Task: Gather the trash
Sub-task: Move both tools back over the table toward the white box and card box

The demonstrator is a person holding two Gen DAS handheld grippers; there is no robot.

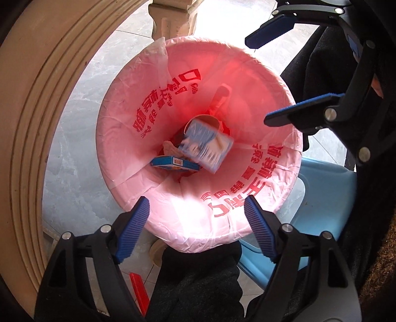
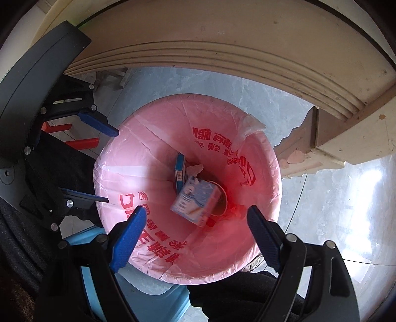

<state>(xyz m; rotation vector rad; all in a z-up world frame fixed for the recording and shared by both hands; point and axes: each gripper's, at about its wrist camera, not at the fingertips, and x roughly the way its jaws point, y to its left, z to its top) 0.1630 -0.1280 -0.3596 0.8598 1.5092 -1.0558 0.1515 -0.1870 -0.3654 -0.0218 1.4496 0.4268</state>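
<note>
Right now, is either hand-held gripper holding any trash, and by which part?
Nothing is held. The left hand-held gripper and right hand-held gripper are both open over the pink-lined bin; the blue-and-white carton lies loose inside.

Pink-lined bin (image 1: 247, 188), blue cartons (image 1: 208, 143) inside, left tongs (image 1: 196, 220) spread above

The floor (image 2: 272, 104) is laid with pale grey marbled tiles, on which bright glare is seen at the right (image 2: 371, 198). A round cream table edge (image 1: 29, 138) with grooved moulding is seen overhead, carried by a carved cream pedestal (image 1: 173, 17). A light blue plastic stool (image 1: 321, 195) is set nearby, and red bars (image 2: 81, 143) are seen at the left.
</note>
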